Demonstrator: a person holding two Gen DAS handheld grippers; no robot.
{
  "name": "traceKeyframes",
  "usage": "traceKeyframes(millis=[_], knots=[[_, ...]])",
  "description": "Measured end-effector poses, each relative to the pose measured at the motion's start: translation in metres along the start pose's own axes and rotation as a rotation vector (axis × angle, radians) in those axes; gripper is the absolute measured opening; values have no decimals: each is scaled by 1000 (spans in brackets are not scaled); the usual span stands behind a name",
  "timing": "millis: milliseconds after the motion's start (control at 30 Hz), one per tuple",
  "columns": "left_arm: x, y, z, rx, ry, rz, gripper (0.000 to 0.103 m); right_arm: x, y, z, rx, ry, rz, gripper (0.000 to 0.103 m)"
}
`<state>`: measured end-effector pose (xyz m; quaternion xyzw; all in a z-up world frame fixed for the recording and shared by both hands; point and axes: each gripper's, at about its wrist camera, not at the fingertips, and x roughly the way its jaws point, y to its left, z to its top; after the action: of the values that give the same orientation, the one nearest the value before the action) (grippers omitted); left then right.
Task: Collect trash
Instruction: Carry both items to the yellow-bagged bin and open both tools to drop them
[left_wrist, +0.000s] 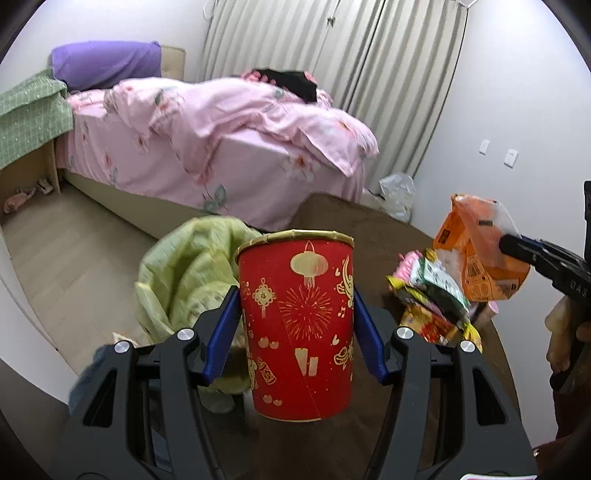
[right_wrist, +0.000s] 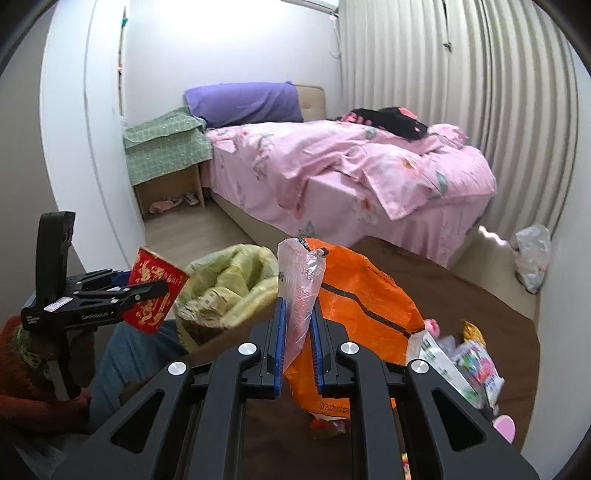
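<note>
My left claw (left_wrist: 295, 314) is clamped on a tall red paper cup with gold lantern and firework prints (left_wrist: 295, 325), its blue pads (left_wrist: 225, 325) pressed against the cup's two sides. The cup is held upright in my left view, lifted clear of the brown cloth-covered surface (left_wrist: 332, 218). Just behind and to the left of the cup sits a pale green plastic bag lining a bin (left_wrist: 188, 269), its mouth open.

My right claw (right_wrist: 298, 332) is closed tight on the clear plastic top edge of a crumpled orange plastic snack bag with black printing (right_wrist: 362, 295); the thin film is pinched between the two blue pads (right_wrist: 279, 347) and the bag hangs below and to the right of them. Seen from the left camera, that orange bag is raised above the surface on the right.

Under it, on the surface, lies a loose heap of colourful snack wrappers (left_wrist: 432, 295), yellow, green, pink and red, overlapping one another.

From the right camera the cup appears tilted in the left claw, just beside the green bag's rim. A pink floral bed (right_wrist: 351, 173) stands behind, against grey-white pleated curtains (right_wrist: 461, 92).
</note>
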<state>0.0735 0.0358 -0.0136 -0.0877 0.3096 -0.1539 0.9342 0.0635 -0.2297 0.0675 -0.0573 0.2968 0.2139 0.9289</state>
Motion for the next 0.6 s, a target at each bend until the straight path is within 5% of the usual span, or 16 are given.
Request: traceKeyframes(millis=[100,267,467,600], knots=[[-8,13,16,-1,-54,39,55,8,14,16,-6,-23,67,13],[-10,53,39,-50,-133,90,55,33,44,51,-1,-69,301,13],[8,96,43,-101,-120,116,55,107,73,77,46,-42,502,13],[35,119,41,-139,-73,86,55,178,60,77,208,34,612,14]])
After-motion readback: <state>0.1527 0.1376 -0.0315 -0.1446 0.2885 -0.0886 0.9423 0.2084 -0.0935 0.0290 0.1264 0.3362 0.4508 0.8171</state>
